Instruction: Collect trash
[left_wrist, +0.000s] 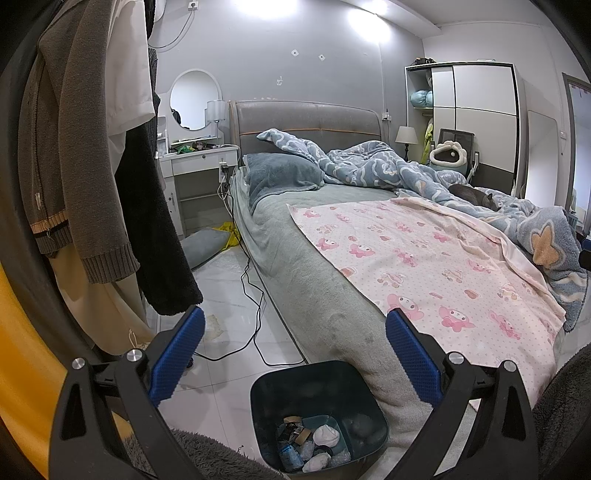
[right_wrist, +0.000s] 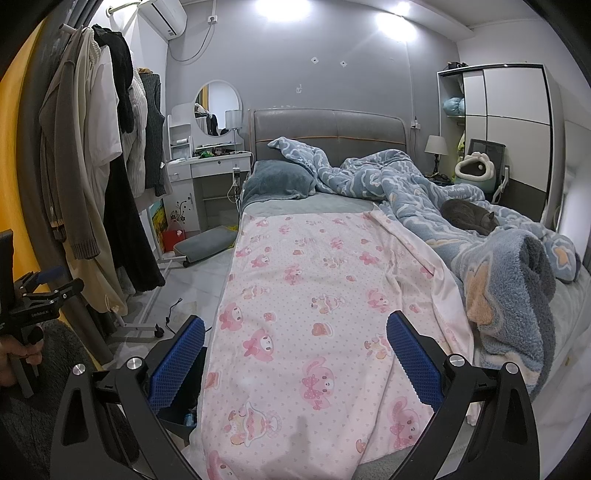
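A dark blue trash bin (left_wrist: 317, 417) stands on the floor at the foot corner of the bed, below my left gripper (left_wrist: 295, 354). It holds crumpled white paper (left_wrist: 325, 435), a bottle and several other scraps. My left gripper is open and empty above the bin. My right gripper (right_wrist: 295, 354) is open and empty over the pink patterned sheet (right_wrist: 314, 295) on the bed. The left gripper (right_wrist: 44, 286) also shows at the left edge of the right wrist view, held in a hand. The bin's edge (right_wrist: 184, 421) peeks out beside the bed there.
The bed (left_wrist: 306, 295) carries a blue blanket (right_wrist: 406, 184), a pillow (right_wrist: 277, 181) and a grey cat (right_wrist: 469, 218). Hanging clothes (left_wrist: 92, 166) on a rack are at the left. A black cable (left_wrist: 255, 306) runs across the tiled floor. A dressing table (left_wrist: 199, 162) and wardrobe (left_wrist: 476, 110) stand at the back.
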